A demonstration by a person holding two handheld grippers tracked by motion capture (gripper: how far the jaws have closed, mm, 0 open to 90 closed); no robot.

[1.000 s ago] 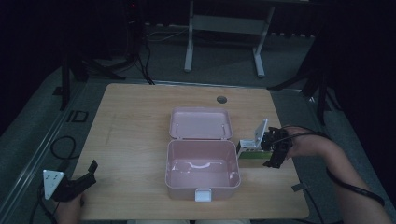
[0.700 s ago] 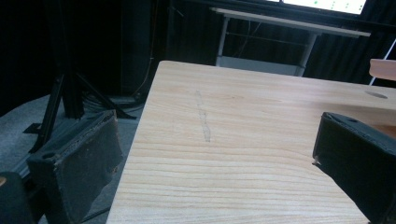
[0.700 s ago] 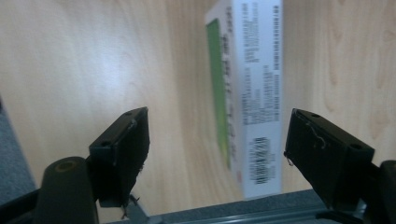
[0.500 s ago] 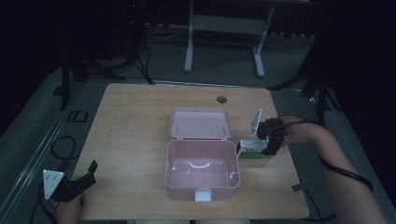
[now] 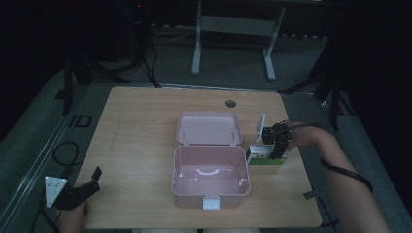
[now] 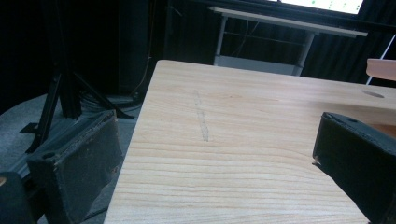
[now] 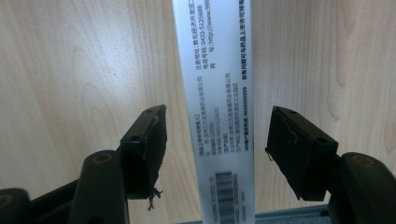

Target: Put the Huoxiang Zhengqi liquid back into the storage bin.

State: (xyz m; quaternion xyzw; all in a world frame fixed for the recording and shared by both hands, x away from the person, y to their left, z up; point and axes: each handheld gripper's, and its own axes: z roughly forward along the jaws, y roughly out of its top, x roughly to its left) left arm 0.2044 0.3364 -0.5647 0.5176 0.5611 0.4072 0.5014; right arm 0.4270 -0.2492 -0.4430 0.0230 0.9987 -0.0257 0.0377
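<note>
A small green-and-white carton stands on the wooden table, just right of an open pink box whose lid lies flat behind it. My right gripper points down over the carton. In the right gripper view the carton's narrow white printed face runs between the jaws of that gripper. The jaws have just been closing, and a gap still shows on each side. My left gripper rests at the table's front left corner, open, with bare wood between its jaws.
A round cable hole sits in the table near its far edge. The pink box is empty apart from a moulded handle shape on its floor and has a white latch at the front. A metal desk frame stands behind the table.
My right gripper has come down and slightly left over the carton, and its jaws stand narrower. The left gripper has not moved.
</note>
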